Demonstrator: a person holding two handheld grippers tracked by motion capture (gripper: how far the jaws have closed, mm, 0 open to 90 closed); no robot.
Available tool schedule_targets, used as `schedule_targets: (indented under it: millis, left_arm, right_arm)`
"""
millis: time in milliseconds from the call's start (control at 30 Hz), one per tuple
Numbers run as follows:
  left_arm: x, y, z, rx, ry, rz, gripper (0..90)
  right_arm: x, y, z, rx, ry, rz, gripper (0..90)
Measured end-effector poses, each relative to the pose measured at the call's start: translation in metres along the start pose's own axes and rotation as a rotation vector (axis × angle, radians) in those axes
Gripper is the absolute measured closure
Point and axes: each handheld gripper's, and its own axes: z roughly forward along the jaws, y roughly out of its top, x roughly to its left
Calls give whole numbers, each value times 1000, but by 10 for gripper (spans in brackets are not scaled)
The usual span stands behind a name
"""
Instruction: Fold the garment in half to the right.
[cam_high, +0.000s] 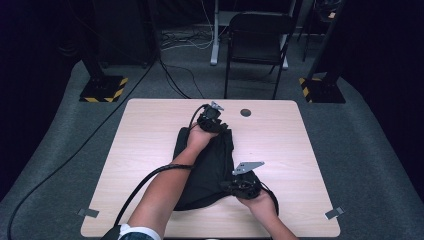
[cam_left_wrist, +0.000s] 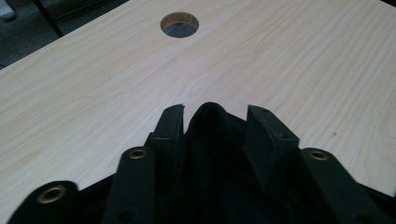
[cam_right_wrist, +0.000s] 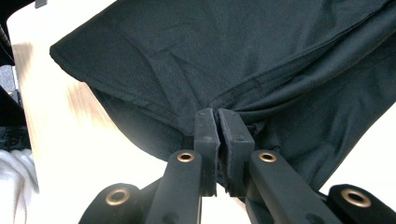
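Black cloth (cam_high: 210, 165) lies folded lengthwise down the middle of your pale wooden worktop (cam_high: 145, 145). Your left claw (cam_high: 212, 121) sits at the cloth's far end, near the round hole (cam_high: 245, 112) in the worktop; its jaws stand apart, a fold of the fabric rising between them with a gap to the pad (cam_left_wrist: 261, 135) on one side. Your right claw (cam_right_wrist: 217, 123) is clenched on the cloth's near right edge, fabric pinched tight and puckered at the jaws.
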Motion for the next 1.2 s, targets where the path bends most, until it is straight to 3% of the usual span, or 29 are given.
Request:
schedule_targets:
  millis: [167,400,533,700,900,1200]
  left_arm:
    - [4,-2,-5,-16,-6,-26,439]
    - [6,-5,-19,-25,-14,-29,389]
    - [6,-5,-30,-13,5,1,369]
    - [8,-7,-46,-21,-5,1,352]
    - [9,-18,-60,-21,-23,11,337]
    - [11,-41,-64,-1,-23,11,334]
  right_arm:
    - [-1,-1,1,3,-1,0,864]
    - [-1,0,0,1,1,-3,849]
    - [-1,1,0,0,5,-6,845]
    - [-1,1,0,5,3,-9,833]
    - [-4,1,-2,3,5,-2,780]
    - [-8,3,-6,2,-3,-5,700]
